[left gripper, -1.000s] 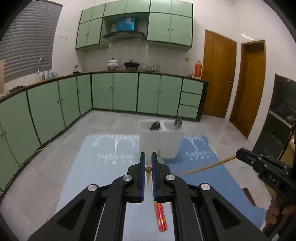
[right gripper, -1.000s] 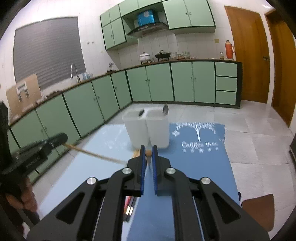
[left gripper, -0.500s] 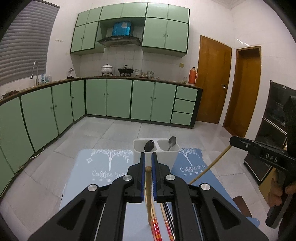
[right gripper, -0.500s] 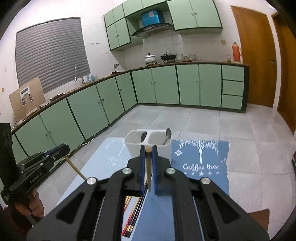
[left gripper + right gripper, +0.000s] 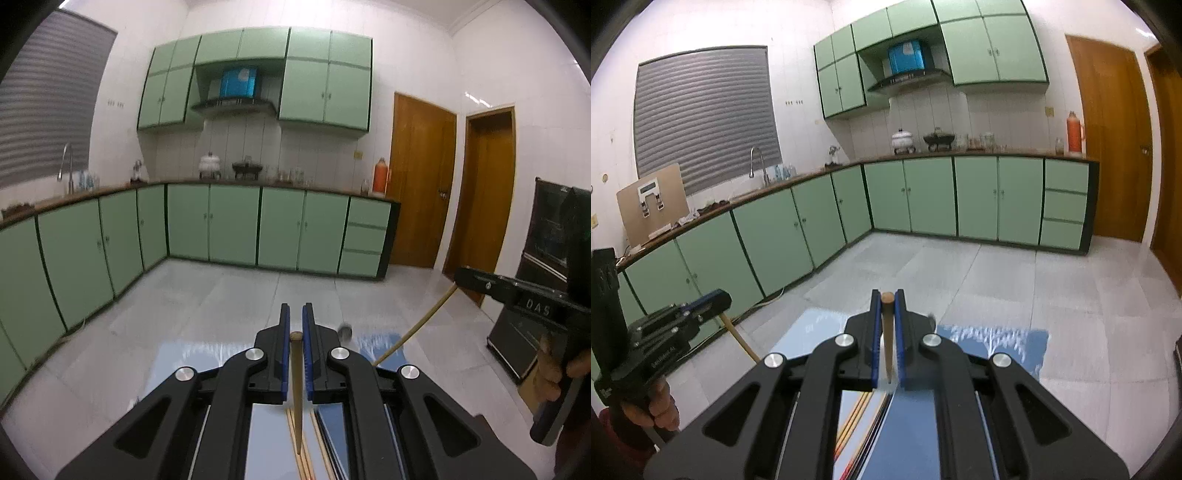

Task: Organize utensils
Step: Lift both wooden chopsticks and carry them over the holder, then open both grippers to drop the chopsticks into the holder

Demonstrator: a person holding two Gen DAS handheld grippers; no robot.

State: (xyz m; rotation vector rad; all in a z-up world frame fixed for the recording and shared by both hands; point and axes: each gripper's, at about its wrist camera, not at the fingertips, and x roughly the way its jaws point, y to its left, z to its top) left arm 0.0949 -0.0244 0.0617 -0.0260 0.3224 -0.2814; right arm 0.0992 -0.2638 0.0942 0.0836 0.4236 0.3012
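Observation:
My left gripper (image 5: pixel 295 325) is shut on a wooden chopstick (image 5: pixel 296 387) that points down toward the blue mat (image 5: pixel 207 362). My right gripper (image 5: pixel 887 310) is shut on another wooden chopstick (image 5: pixel 887 339), also pointing down. Each gripper shows in the other's view: the right one (image 5: pixel 461 275) with its chopstick (image 5: pixel 413 328), the left one (image 5: pixel 718 297) with its chopstick (image 5: pixel 740 339). More chopsticks (image 5: pixel 857 417) lie on the mat below. The white holder is hidden behind the fingers; only a spoon tip (image 5: pixel 345 328) shows.
Green kitchen cabinets (image 5: pixel 229 225) run along the back and left walls. Wooden doors (image 5: pixel 421 181) stand at the right. A dark appliance (image 5: pixel 546 258) is at the far right. A grey tiled floor (image 5: pixel 997 269) lies beyond the mat.
Both grippers have tilted up and lifted with their chopsticks. The white holder with its spoons has dropped out of sight behind the fingers.

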